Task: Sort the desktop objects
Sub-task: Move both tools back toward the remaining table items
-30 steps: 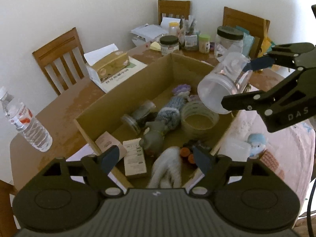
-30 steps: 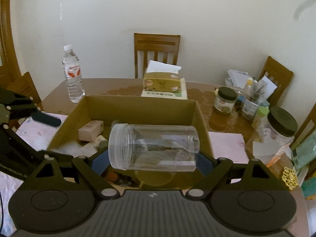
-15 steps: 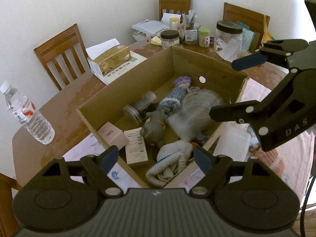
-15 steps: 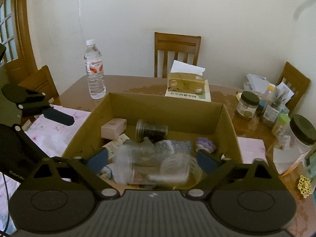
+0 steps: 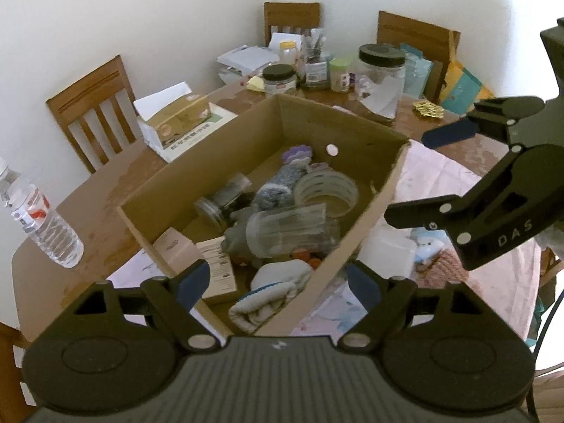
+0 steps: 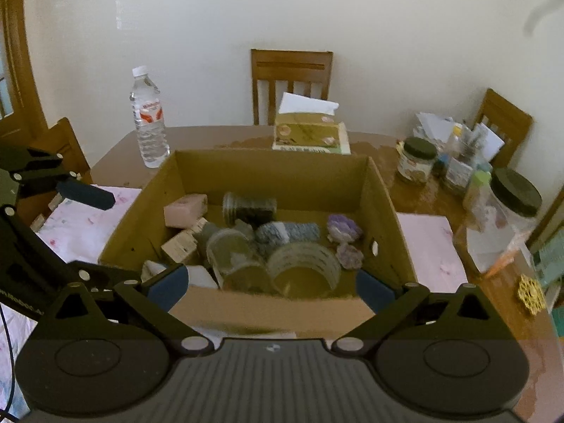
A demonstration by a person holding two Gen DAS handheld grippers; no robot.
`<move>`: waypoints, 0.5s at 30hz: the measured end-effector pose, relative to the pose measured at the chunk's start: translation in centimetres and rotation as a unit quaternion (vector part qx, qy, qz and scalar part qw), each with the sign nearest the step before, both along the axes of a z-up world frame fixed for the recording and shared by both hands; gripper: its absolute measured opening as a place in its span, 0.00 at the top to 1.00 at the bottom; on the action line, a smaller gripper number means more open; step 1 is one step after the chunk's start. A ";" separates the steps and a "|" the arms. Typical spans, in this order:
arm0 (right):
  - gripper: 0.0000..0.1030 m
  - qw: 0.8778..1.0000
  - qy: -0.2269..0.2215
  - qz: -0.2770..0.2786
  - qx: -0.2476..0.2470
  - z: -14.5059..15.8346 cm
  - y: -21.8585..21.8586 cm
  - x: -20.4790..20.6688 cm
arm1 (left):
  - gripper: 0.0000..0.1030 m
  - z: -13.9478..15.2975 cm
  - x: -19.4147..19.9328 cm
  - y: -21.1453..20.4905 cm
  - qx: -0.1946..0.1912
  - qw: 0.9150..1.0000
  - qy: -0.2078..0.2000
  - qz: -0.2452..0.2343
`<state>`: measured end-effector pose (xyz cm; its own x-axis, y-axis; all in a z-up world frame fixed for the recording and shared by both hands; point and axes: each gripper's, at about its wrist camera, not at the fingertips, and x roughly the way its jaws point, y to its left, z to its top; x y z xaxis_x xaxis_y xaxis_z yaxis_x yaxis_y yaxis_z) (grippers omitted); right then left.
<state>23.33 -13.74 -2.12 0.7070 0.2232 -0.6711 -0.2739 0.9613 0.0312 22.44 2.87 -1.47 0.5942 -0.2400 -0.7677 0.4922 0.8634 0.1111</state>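
Looking through the left wrist camera first, I see my left claw (image 5: 273,280) standing wide with nothing between its blue pads, hanging over the near corner of the open brown cardboard box (image 5: 246,134). Just ahead of those pads, inside the box, the clear ribbed plastic jar (image 5: 289,232) lies on its side on top of the other sorted things: a folded white cloth (image 5: 271,289) nearest the claw, a wide roll of clear tape (image 5: 326,190) beyond the jar, a grey knitted sock (image 5: 278,183) further in. My right claw (image 5: 419,172) shows off to the right of the box, spread wide and holding nothing, its jaws having just been opening.

Switching to the right wrist camera, the right claw (image 6: 269,287) frames the near wall of the cardboard box, pads well apart, nothing between them. The jar (image 6: 231,250) rests in the box just past the left pad, mouth towards me, touching the tape roll (image 6: 305,264).

I judge the jar step finished: it is dropped and released. Next I should pull the right claw back and choose another loose item; a small white plastic container (image 5: 387,253) sits on the pink cloth just outside the box, to the right of the left claw, and looks like a fair candidate.
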 end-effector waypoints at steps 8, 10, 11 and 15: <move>0.00 0.999 0.011 -0.037 -0.001 -0.8 -2.0 -3.0 | 0.13 0.6 -1.8 -1.4 -0.012 1.000 -0.007 -0.024; 0.00 0.999 0.016 -0.047 0.003 -1.1 -2.5 -3.8 | 0.13 0.5 -2.3 -1.8 -0.015 0.999 -0.007 -0.031; 0.00 0.998 0.019 -0.052 0.004 -1.3 -2.7 -4.2 | 0.13 0.5 -2.5 -2.0 -0.016 0.999 -0.005 -0.034; 0.00 0.997 0.027 -0.068 -0.002 -2.2 -3.2 -5.8 | 0.13 0.1 -3.4 -2.9 -0.021 0.999 0.000 -0.048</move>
